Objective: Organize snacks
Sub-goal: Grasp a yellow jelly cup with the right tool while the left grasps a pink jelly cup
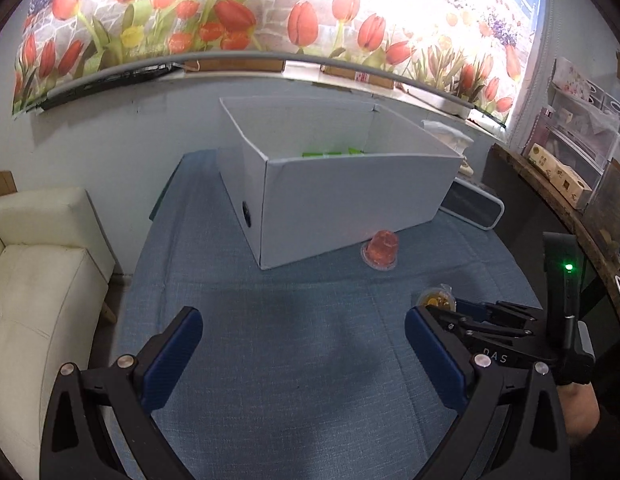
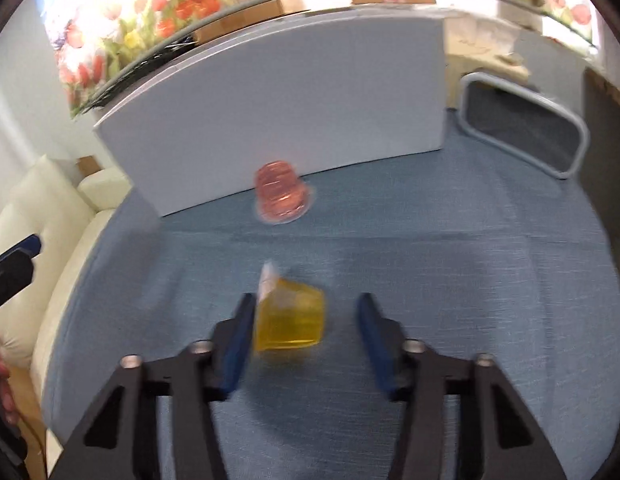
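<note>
Possibly risking a sideways squirt: right gripper [image 2: 306, 344] half-narrowed around the tipped yellow jelly cup [image 2: 290, 322], well before the white box [image 2: 270, 100], seemingly touching one pad only, left gripper [image 1: 304, 350] idling wide and empty.

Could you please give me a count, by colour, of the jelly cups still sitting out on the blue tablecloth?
Red jelly cup: 1
Yellow jelly cup: 1, lying between the right gripper fingers
Total: 2
</note>
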A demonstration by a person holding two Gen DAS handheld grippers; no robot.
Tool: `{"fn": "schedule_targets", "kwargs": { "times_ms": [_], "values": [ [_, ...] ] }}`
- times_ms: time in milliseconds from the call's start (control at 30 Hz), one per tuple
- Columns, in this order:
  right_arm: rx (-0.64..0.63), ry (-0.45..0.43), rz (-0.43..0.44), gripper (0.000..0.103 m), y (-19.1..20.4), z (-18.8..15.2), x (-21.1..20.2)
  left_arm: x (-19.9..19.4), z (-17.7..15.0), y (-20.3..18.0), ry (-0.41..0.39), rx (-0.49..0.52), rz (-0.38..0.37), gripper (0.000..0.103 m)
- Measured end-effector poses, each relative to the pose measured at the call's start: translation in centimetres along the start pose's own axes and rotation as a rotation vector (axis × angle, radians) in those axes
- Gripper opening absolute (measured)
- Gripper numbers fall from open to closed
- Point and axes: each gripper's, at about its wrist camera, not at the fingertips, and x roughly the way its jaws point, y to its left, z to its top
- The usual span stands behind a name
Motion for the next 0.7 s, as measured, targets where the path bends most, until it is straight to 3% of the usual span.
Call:
{"fn": "schedule_targets", "kwargs": {
  "times_ms": [233,700],
  "values": [
    [-0.029,-0.052,0.023,0.034,0.3,-1.0,-2.7,2.8,0.5,-1.9,0.036,0.021,-0.002,0.103],
    [-0.011,-0.143,0.02,0.034,-2.1,-5.1,-11.3,13.5,3.8,-9.6,0.074,0.009,0.037,0.103]
  ]
}}
